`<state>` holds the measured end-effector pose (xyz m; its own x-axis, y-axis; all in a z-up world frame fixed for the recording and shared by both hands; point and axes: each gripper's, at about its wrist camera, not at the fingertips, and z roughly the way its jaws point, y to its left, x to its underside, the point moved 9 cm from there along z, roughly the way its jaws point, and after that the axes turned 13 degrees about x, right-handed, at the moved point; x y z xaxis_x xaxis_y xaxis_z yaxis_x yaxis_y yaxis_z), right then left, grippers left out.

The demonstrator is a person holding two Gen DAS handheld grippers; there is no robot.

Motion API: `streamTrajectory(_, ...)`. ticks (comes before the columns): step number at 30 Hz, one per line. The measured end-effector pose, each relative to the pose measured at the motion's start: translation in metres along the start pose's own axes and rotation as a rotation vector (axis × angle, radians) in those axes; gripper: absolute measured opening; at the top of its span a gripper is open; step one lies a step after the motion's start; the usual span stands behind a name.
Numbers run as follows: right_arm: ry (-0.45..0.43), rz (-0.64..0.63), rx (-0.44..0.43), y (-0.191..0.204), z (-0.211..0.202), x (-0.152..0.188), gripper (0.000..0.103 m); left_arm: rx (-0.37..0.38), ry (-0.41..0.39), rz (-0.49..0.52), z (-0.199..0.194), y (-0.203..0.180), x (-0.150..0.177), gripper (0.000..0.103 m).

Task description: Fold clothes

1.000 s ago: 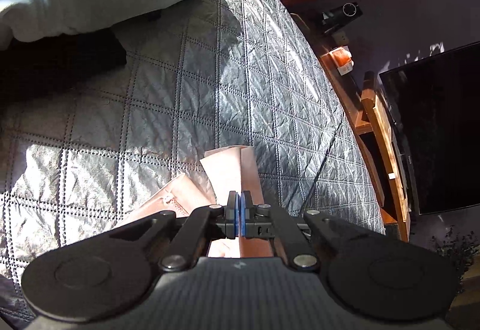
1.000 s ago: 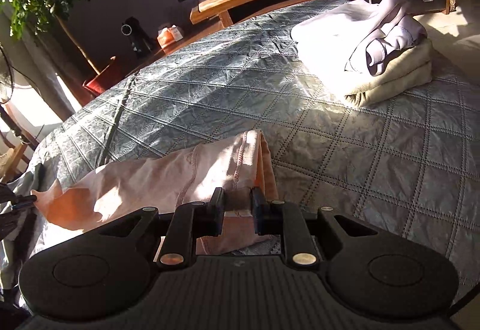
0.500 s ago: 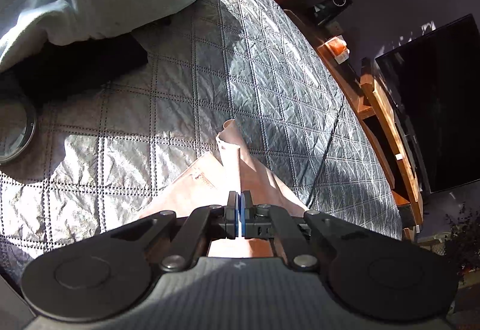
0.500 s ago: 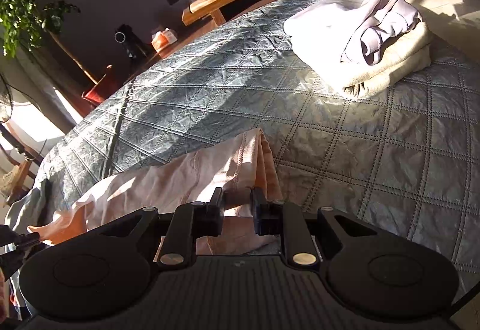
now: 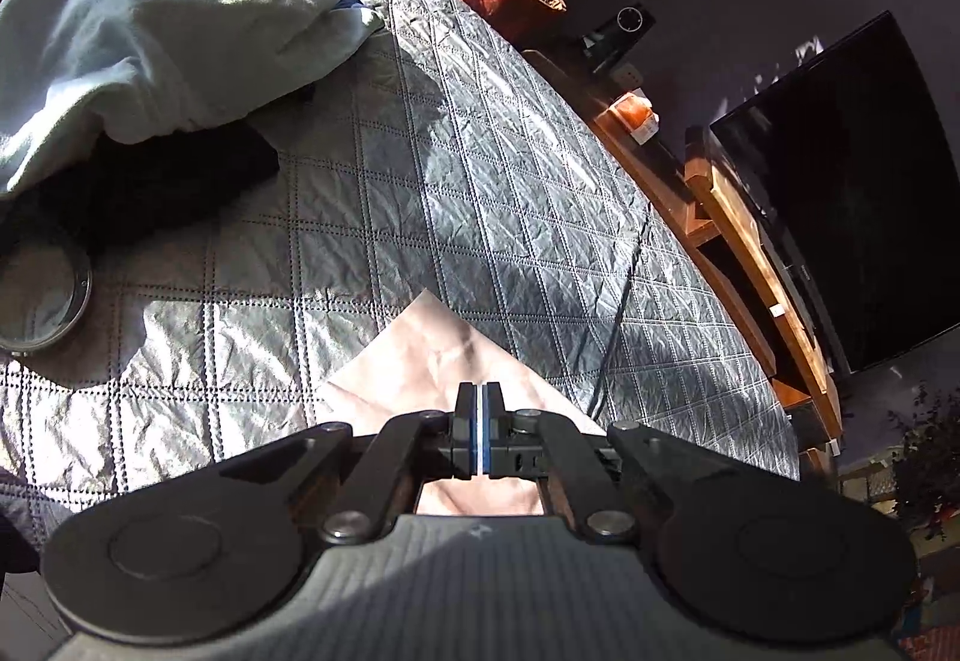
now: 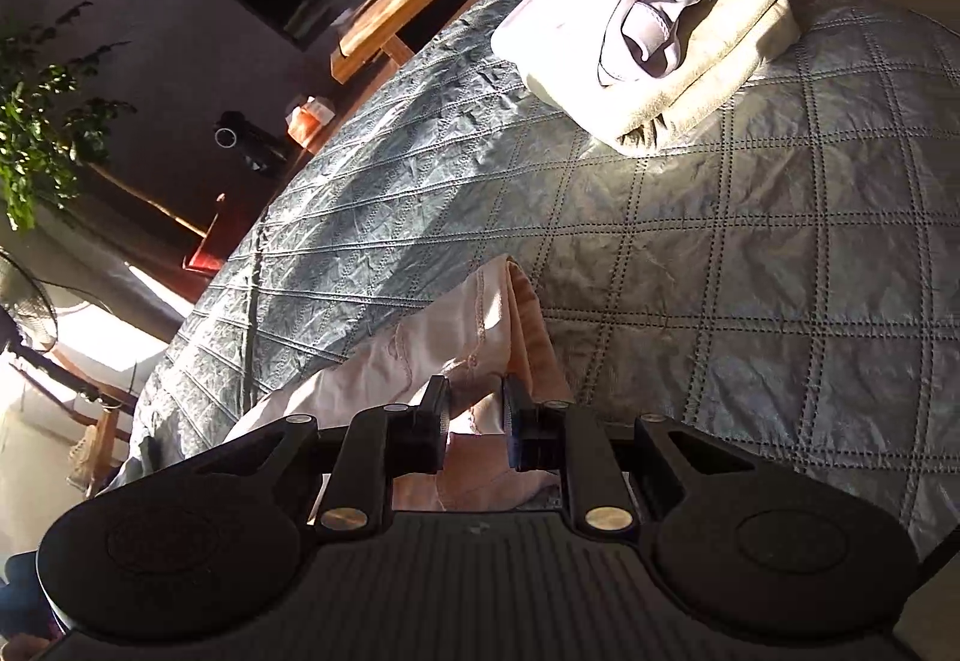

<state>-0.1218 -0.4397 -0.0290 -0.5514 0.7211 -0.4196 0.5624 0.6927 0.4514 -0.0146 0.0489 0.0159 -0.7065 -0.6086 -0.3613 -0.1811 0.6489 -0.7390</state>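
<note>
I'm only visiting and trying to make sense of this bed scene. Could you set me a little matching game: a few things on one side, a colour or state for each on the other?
Things:
1. left tongs
2. right tongs
3. quilt
4. towel

States:
A. cream, folded, bearing a pale lilac garment
B. grey, stitched in diamonds
C. fully shut on thin pink cloth
D. clamped on a thick bunch of pink cloth

Pairs: 1-C, 2-D, 3-B, 4-A
</note>
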Motion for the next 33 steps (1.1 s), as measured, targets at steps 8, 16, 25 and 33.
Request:
streamTrajectory(8, 0.001, -0.033, -0.034, 0.005, -0.002, 0.002, 0.026, 0.005, 0.139, -0.25, 0.032, 0.038, 0.035, 0.021)
streamTrajectory(16, 0.0, -0.032, -0.031, 0.001, -0.002, 0.002, 0.026, 0.087, 0.105, -0.406, 0.053, 0.048, 0.041, 0.047)
streamTrajectory(25, -0.006, -0.013, -0.035, -0.007, -0.003, 0.004, 0.026, 0.071, 0.033, -0.425, 0.065, 0.057, 0.039, 0.048)
streamTrajectory(33, -0.003, 0.038, -0.058, -0.012, 0.0, 0.006, 0.026, 0.076, 0.049, -0.417, 0.08, 0.057, 0.028, 0.033)
